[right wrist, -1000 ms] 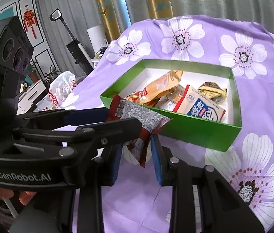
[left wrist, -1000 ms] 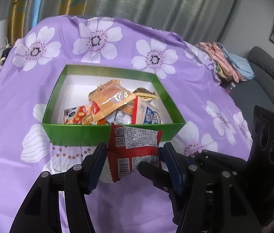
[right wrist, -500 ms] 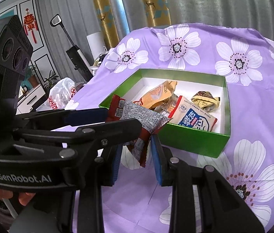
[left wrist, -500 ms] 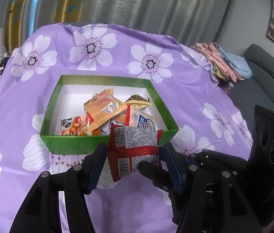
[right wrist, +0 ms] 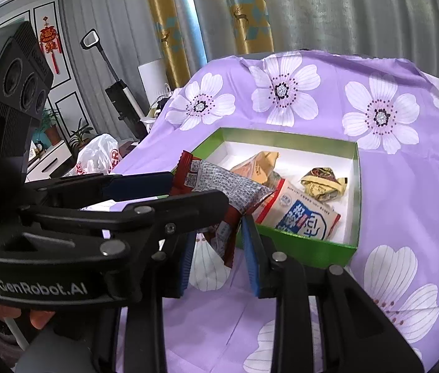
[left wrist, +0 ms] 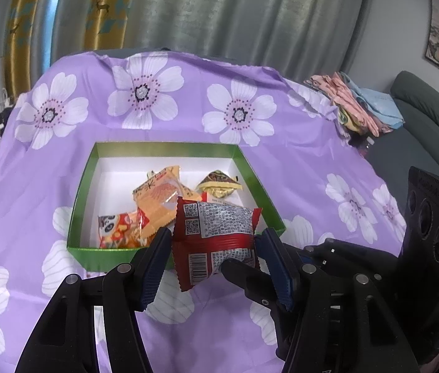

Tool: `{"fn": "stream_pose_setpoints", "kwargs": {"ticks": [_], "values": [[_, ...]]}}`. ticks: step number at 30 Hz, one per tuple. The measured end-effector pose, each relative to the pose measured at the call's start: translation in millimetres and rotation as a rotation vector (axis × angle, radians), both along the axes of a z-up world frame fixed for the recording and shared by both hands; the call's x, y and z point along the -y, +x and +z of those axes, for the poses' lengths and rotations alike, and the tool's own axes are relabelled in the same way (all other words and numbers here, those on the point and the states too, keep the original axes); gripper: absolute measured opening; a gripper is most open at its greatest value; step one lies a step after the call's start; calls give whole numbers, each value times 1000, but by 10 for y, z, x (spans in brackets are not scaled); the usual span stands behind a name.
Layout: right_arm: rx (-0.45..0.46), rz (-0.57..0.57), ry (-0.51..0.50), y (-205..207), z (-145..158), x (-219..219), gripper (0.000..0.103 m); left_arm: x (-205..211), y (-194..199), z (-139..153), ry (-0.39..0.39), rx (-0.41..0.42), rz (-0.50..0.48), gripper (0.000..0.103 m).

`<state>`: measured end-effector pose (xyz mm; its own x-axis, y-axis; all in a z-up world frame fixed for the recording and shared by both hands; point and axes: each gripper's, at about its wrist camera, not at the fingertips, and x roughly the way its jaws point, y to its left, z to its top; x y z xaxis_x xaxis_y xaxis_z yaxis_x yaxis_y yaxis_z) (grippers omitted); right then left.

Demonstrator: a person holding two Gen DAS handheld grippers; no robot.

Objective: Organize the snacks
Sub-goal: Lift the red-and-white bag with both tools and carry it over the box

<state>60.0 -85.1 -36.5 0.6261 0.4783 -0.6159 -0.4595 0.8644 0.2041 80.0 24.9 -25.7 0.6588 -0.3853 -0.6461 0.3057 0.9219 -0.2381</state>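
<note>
Crinkly foil-plastic, red with a grey printed back: the red snack packet hangs in the air just short of the near wall of the green box, above the purple flowered cloth on the desk. Left first: the left gripper has its jaws set on the packet's two side edges, the blue pads closed against the puffed body. Farther right, the right gripper has narrower jaws around the packet's lower crimped end; the pads look close against the foil, though real pressure there cannot be told from this angle. Both tools seem to share one packet. Inside the box, left to right: a panda-printed packet, an orange packet, a white and blue packet, a gold crumpled wrapper. Handling judgement: the packet looks light, air-filled, soft and slippery, likely to buckle or squirt out under a hard squeeze, with brittle contents possible. Best hold is on the flat crimped seams or across the side edges, not the puffed middle. Beyond the right rim sit folded fabrics and a grey sofa. Next move, probably, is carrying the packet over the near wall and letting go above a bare patch of white floor.
</note>
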Motion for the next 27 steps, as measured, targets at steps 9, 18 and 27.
{"fn": "stream_pose_setpoints", "kwargs": {"ticks": [9,18,27], "values": [[13,-4,1,114,27,25,30,29,125,66,5,19,-3,60],[24,-12,2,277,63,54,31,52,274,115,4,28,-8,60],[41,-18,2,437,94,95,31,82,408,130,6,28,-10,60]]}}
